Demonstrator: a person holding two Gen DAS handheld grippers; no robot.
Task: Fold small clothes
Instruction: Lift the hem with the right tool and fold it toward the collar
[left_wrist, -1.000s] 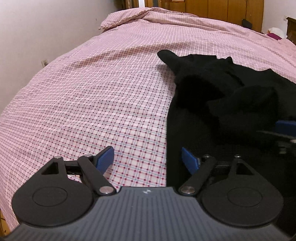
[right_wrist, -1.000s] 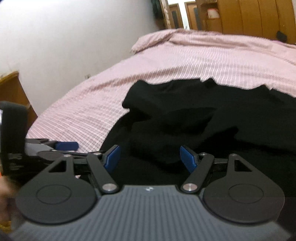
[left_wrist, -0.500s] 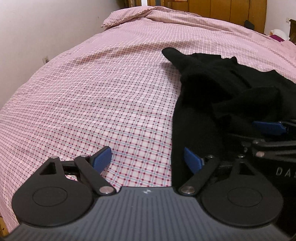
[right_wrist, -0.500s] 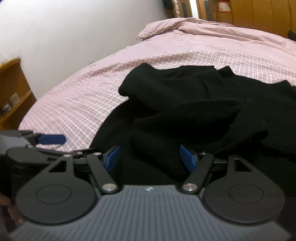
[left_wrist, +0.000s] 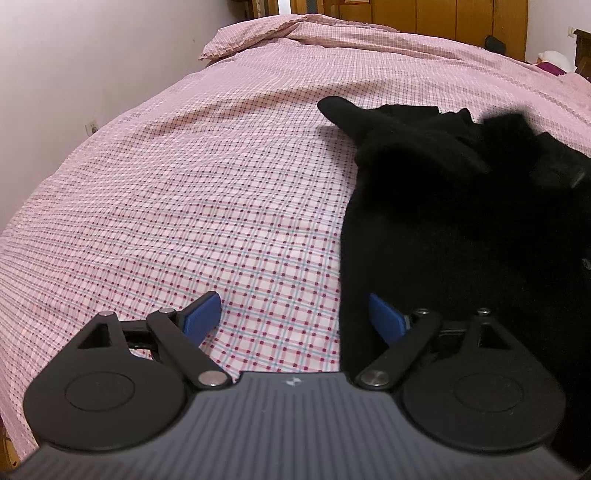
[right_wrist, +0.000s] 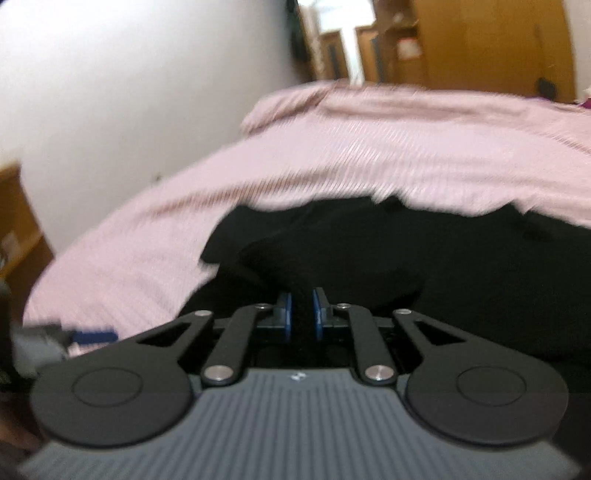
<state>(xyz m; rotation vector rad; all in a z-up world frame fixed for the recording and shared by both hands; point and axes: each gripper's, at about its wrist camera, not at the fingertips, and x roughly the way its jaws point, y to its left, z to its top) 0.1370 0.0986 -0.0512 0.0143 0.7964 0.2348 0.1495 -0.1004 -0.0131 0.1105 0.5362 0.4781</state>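
A black knitted garment lies crumpled on the pink checked bedsheet, one sleeve end pointing to the far left. My left gripper is open and straddles the garment's near left edge: its left pad is over the sheet, its right pad over black cloth, and nothing is pinched. In the blurred right wrist view my right gripper is closing, and its blue pads pinch a fold of the same garment. The left gripper's blue fingertip shows low at the left there.
The bed runs on to a pillow at the far end, with a wooden wardrobe behind it. A white wall borders the bed's left side. A wooden shelf stands beside the bed at the left.
The right gripper's jaws went from wide open to nearly together on a fold of black cloth. It left the right edge of the left wrist view. The left gripper stayed put.
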